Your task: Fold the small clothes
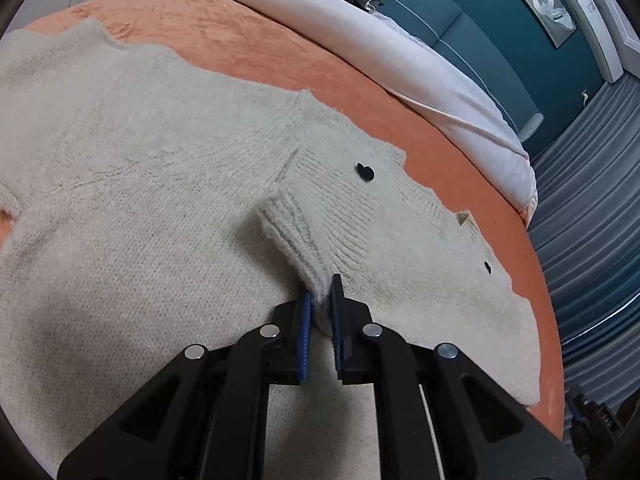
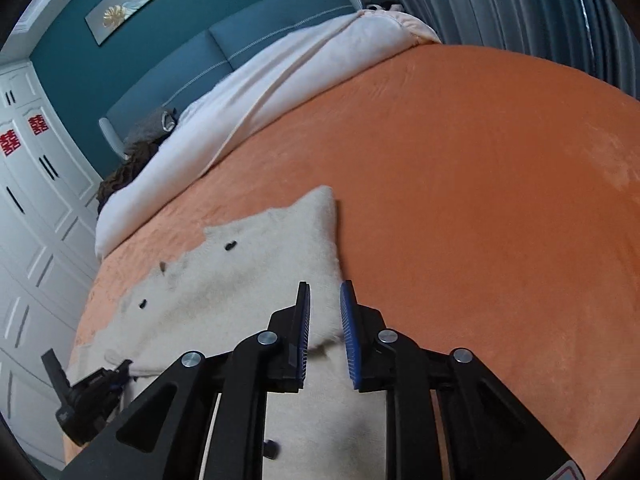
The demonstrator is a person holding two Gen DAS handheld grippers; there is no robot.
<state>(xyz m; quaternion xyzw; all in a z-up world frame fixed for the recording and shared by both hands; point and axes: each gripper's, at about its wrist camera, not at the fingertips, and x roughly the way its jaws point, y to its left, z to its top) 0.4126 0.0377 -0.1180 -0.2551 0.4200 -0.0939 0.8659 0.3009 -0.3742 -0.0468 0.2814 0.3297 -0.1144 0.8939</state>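
Observation:
A cream knitted cardigan with black buttons lies spread on the orange bedspread. My left gripper is shut on the ribbed sleeve cuff and holds it over the cardigan's body. In the right wrist view the cardigan lies under and ahead of my right gripper, which is open and empty, its jaws above the cardigan's right edge. The left gripper also shows in the right wrist view at the lower left.
A pale folded duvet lies across the head of the bed against a teal headboard. Grey curtains hang by the bed's side. White wardrobe doors stand at the left. Bare orange bedspread extends to the right.

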